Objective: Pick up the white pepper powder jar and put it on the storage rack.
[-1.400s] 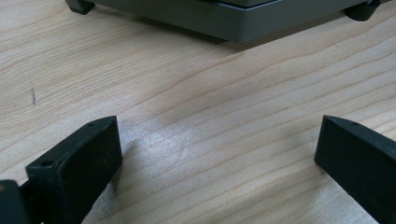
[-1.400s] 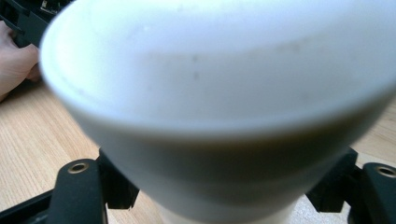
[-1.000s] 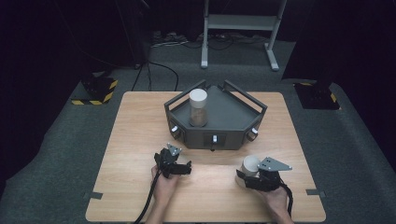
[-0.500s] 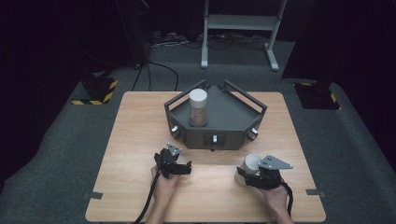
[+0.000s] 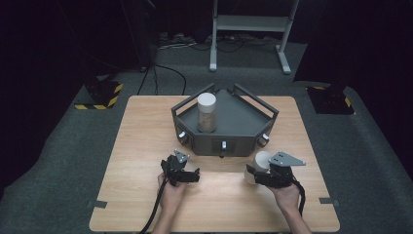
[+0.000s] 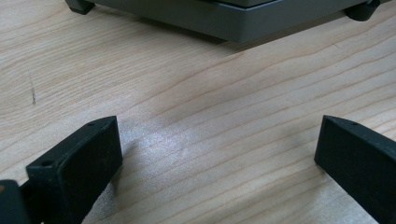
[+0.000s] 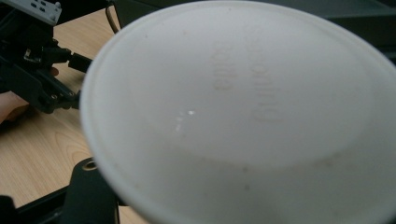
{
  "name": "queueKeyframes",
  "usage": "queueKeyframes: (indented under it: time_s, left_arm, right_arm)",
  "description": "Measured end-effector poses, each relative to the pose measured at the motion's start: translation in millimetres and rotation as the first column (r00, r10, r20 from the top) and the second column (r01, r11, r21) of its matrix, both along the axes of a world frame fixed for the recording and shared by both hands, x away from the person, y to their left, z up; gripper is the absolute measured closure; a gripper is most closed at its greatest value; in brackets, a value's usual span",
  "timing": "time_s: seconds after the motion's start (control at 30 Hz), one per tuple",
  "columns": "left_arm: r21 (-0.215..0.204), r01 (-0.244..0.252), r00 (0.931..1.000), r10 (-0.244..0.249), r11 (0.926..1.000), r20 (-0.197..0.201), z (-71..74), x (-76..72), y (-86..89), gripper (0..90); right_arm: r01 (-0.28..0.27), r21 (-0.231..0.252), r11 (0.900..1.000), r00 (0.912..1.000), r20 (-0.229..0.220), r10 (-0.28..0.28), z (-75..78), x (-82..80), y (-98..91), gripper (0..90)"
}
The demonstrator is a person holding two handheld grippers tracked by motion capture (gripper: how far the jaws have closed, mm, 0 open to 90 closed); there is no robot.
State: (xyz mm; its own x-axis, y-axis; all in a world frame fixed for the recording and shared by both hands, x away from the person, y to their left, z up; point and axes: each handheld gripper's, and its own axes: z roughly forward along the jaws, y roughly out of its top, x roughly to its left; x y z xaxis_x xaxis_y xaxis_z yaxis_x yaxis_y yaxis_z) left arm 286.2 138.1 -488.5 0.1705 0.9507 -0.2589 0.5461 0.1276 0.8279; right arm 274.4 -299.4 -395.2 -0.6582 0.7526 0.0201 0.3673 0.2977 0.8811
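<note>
Right gripper (image 5: 254,174), jaws clamped on a white cup (image 5: 260,161), before the grey tray (image 5: 229,122); left gripper (image 5: 187,171) beside it, jaws apart, empty.

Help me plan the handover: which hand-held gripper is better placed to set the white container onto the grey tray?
Right. The right hand-held gripper is shut on the white container, just in front of the grey tray. The left hand-held gripper is open over bare table.

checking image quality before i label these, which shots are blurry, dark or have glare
High view: room around the table is near black, tabletop evenly lit. Left gripper view: sharp wood grain, a soft sheen between the jaws. Right gripper view: the white cup held by the right gripper is close and blurred, with tiny glints.
</note>
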Motion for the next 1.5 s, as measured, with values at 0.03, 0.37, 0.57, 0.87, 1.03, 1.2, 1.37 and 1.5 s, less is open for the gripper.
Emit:
queueKeyframes:
  time_s: [0.03,0.37,0.57,0.87,1.03,1.2,1.37,1.5]
  left_arm:
    - [0.000,0.000,1.0000,0.000,1.0000,0.000,0.0,-0.1,0.0,0.8]
    - [-0.001,0.001,1.0000,-0.001,1.0000,0.002,-0.3,-0.4,0.1,1.2]
    - [-0.001,0.001,1.0000,-0.001,1.0000,0.002,-0.2,-0.3,0.1,1.2]
    - [-0.001,0.001,1.0000,-0.001,1.0000,0.002,-0.2,-0.3,0.1,1.2]
    - [-0.002,0.001,1.0000,-0.001,1.0000,0.002,-0.3,-0.3,0.1,1.2]
    - [-0.001,0.001,1.0000,-0.001,1.0000,0.002,-0.2,-0.3,0.1,1.2]
    - [-0.002,0.000,1.0000,0.000,1.0000,0.002,-0.3,-0.3,0.1,1.2]
    - [-0.002,0.001,1.0000,0.000,1.0000,0.002,-0.2,-0.3,0.1,1.2]
  right_arm:
    - [-0.001,0.002,1.0000,1.0000,-0.001,0.001,2.4,1.4,-0.2,34.6]
    - [-0.025,0.020,0.9995,0.9997,-0.009,0.025,34.6,19.0,-0.2,35.0]
    - [-0.035,0.027,0.9990,0.9994,0.007,0.035,56.3,27.3,0.6,35.0]
    - [-0.055,0.025,0.9982,0.9985,0.001,0.055,85.3,40.7,2.7,35.1]
    - [-0.057,0.024,0.9981,0.9984,0.003,0.057,95.9,47.2,4.8,35.1]
    - [-0.043,0.023,0.9988,0.9991,0.003,0.043,108.6,56.6,10.0,35.1]
    - [-0.008,0.024,0.9997,1.0000,0.002,0.008,116.1,66.6,15.8,35.2]
    - [0.006,0.024,0.9997,1.0000,-0.001,-0.006,120.6,73.4,19.6,35.2]
